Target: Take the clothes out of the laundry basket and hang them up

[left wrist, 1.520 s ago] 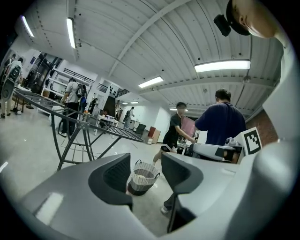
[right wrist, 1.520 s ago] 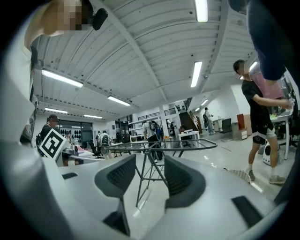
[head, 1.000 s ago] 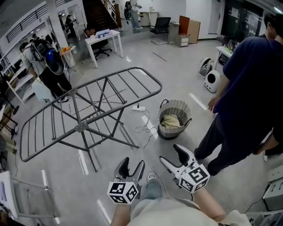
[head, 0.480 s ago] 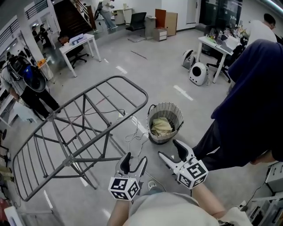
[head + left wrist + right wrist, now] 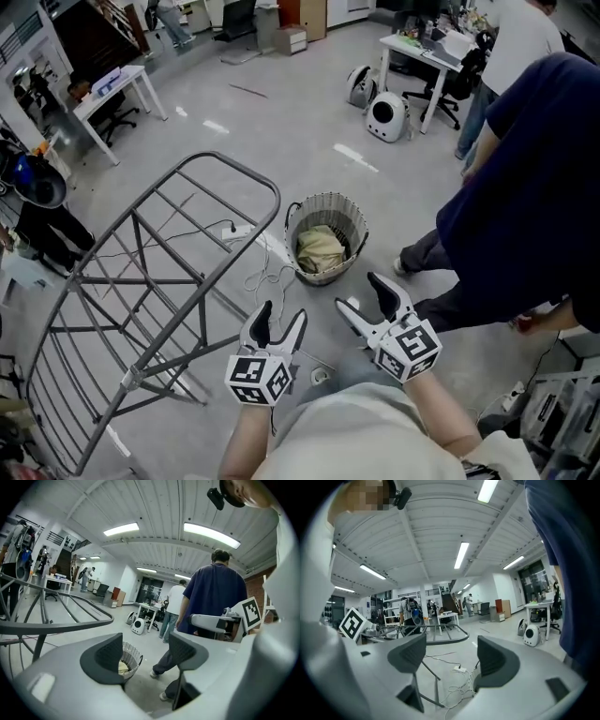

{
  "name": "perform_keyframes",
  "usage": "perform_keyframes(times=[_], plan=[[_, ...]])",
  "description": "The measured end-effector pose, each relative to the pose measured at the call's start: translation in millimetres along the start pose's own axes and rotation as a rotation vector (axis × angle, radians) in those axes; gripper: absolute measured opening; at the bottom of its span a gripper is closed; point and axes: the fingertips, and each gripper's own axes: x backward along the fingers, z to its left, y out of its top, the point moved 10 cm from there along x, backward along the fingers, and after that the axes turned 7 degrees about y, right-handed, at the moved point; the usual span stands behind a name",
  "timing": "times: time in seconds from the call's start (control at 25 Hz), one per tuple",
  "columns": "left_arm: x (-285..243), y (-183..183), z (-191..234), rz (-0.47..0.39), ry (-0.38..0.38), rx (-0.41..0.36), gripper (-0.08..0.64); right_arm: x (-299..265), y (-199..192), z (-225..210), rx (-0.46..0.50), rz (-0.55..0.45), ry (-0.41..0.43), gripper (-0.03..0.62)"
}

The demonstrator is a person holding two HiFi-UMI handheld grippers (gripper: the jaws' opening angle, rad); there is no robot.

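Place: open-plan office-lab.
Far left: white rectangular worktop.
Far right: small white rounded floor robots, another cluttered white worktop.
Overhead: long ceiling strip lights.

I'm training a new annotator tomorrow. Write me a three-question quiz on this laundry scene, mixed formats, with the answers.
1. True or false: the left gripper and the right gripper are both open, holding nothing.
2. Fill in: in the head view, the drying rack stands to the laundry basket's ____.
3. The yellowish cloth lies: A over the rack; B in the basket; C between the left gripper's jaws.
Key: 1 true; 2 left; 3 B.
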Motion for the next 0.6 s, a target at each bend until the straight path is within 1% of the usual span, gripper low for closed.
perform_keyframes(times=[0.16, 0.28, 0.44, 0.6], plan=[[-28.4, -3.7, 1.1, 0.038, -0.021, 0.001, 0.295, -3.4, -10.0, -22.4, -0.038, 0.026, -0.045, 0.325], [-56.8, -10.0, 5.2, 0.067, -0.024, 0.017, 0.295, -12.3, -20.2, -44.1, -0.063, 0.052, -0.059, 0.325], [-106.5, -21.9, 13.3, 0.112, -0.03, 0.03, 0.295, -28.6, -34.7, -79.2, -0.085, 0.077, -0.057, 0.325], [-169.4, -30.4, 19.1, 0.154, -0.018, 0.034, 0.295, -50.4, -44.2, -126.4, -0.094, 0.116, -0.058, 0.325]])
